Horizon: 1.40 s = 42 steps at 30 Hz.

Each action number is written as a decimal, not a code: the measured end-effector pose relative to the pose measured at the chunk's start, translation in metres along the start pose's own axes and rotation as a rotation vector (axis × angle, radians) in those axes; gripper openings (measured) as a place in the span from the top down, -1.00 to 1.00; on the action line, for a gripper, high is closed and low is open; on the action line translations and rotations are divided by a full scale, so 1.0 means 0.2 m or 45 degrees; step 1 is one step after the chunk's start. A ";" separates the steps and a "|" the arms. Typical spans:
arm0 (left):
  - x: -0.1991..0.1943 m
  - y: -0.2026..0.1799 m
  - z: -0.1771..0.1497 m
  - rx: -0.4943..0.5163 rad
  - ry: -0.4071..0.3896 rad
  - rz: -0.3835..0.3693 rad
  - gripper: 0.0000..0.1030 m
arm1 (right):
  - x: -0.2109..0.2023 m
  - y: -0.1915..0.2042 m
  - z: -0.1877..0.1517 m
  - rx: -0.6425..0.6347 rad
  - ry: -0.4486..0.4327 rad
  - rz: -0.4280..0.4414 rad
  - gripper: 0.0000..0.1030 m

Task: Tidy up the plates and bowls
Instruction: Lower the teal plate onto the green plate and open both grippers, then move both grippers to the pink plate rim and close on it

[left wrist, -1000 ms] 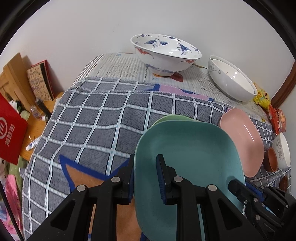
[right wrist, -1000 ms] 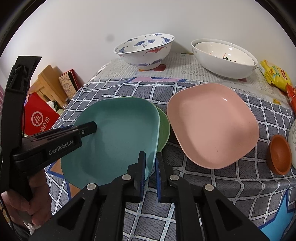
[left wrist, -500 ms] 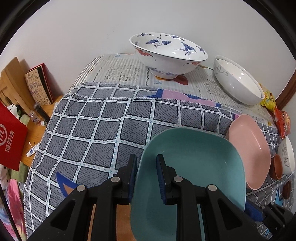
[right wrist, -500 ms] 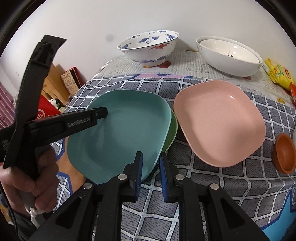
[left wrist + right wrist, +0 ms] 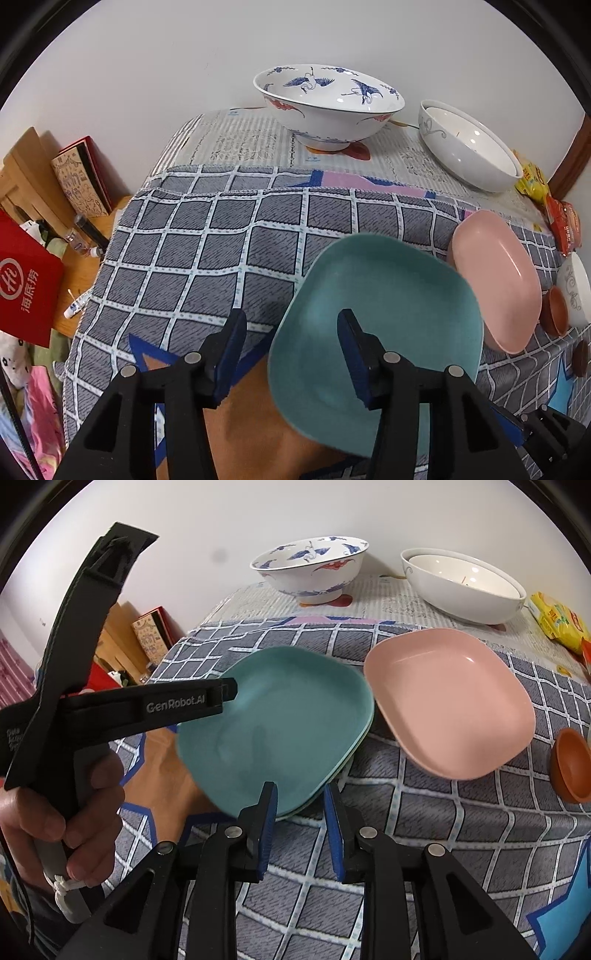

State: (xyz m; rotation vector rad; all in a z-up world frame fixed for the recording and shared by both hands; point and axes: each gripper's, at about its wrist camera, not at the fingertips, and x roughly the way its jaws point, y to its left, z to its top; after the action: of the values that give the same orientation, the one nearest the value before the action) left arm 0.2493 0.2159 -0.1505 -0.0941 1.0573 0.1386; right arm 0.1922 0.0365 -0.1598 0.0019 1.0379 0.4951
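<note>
- Left wrist view: the left gripper (image 5: 291,338) fills the lower middle of the frame, and its jaws have just been opening. They now stand wide, with the near rim of the teal plate (image 5: 376,332) between them but neither pad pressing on it. The plate lies right of centre on the checked cloth (image 5: 207,236), and its far right edge is just beside the pink plate (image 5: 495,280).
- To do the release well, I would judge it best to keep the jaws spread and draw this gripper straight back along its own line, so that no pad catches the rim and drags the plate off its seat.
- Writing in this view: a red bag (image 5: 26,280) at the left edge bears a white round logo and Chinese characters. A patterned book (image 5: 79,184) stands above it, its print too small to read.
- Right wrist view: the right gripper (image 5: 300,829) sits at the lower middle, and its jaws have also just been opening. They are parted a little, with nothing pinched and the plate's near edge just ahead of them. The teal plate rests on a green plate (image 5: 347,764), of which only a sliver shows along the lower right edge.
- The stack looks nearly aligned, so the safest course is probably to back away without nudging it.
- The left gripper's arm, at the left of this frame, reads "GenRobot.AI". A yellow packet (image 5: 557,627) at the upper right carries print I cannot make out.
</note>
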 end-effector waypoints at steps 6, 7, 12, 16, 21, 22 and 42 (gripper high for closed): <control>-0.09 -0.05 -0.03 0.064 -0.054 0.035 0.05 | -0.07 -0.01 -0.05 0.025 -0.034 -0.046 0.49; -0.11 -0.06 -0.03 0.073 -0.063 0.028 0.05 | -0.10 -0.03 -0.06 0.040 -0.051 -0.063 0.49; -0.22 -0.15 -0.06 0.122 -0.119 -0.007 0.05 | -0.24 -0.11 -0.10 0.099 -0.129 -0.192 0.49; -0.31 -0.25 -0.09 0.177 -0.174 -0.035 0.05 | -0.35 -0.20 -0.15 0.169 -0.171 -0.317 0.48; -0.37 -0.34 -0.10 0.185 -0.180 -0.107 0.05 | -0.47 -0.32 -0.19 0.239 -0.197 -0.328 0.48; -0.38 -0.35 -0.10 0.184 -0.176 -0.116 0.05 | -0.49 -0.34 -0.19 0.239 -0.209 -0.336 0.48; -0.17 -0.60 0.10 0.129 -0.107 -0.109 -0.08 | -0.46 -0.68 0.05 0.228 -0.214 -0.300 0.28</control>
State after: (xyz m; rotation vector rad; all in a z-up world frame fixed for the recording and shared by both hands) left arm 0.2692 0.0988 -0.1102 -0.0413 0.9730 0.0109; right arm 0.2159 -0.1179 -0.1096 0.0778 0.9006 0.1835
